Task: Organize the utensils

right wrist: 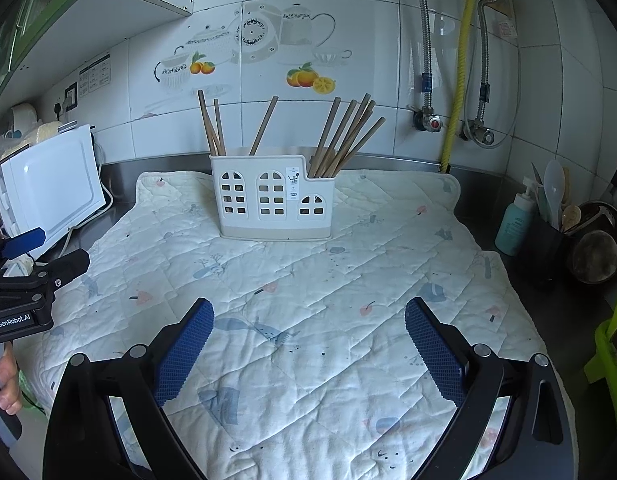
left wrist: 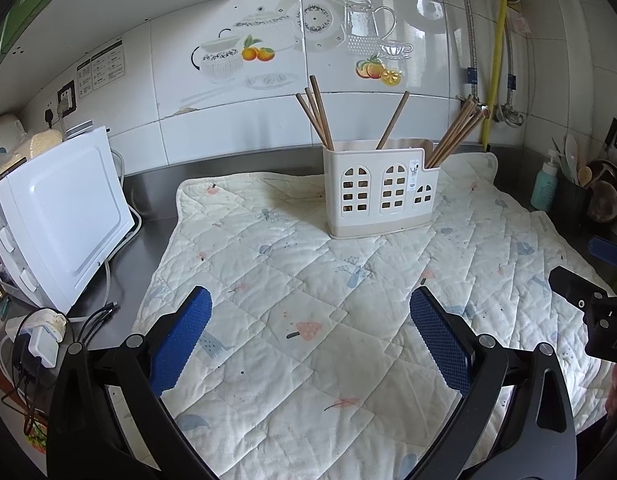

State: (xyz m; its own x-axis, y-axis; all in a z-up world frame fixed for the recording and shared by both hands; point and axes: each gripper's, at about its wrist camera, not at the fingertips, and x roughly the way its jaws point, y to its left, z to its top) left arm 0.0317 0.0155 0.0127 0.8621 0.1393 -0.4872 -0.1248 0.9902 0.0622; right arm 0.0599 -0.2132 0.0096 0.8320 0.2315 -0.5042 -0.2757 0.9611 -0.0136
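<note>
One white holder (right wrist: 270, 199) with three compartments stands on one quilted mat (right wrist: 308, 280). About twelve wooden chopsticks (right wrist: 344, 140): three or four in the left compartment, one in the middle, roughly seven in the right. Two tongs, one microwave (right wrist: 52, 184), one soap bottle (right wrist: 514, 224)

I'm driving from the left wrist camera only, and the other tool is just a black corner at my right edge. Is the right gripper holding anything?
Observer: No. The right gripper is open, with its blue pads spread wide above the quilted cream cloth and nothing between them.
Operator: And my own tool, how is it held?
Observer: The right wrist view shows a bare hand gripping the handle under the left gripper. Its fingers are curled around the handle, left of the cloth.
</note>
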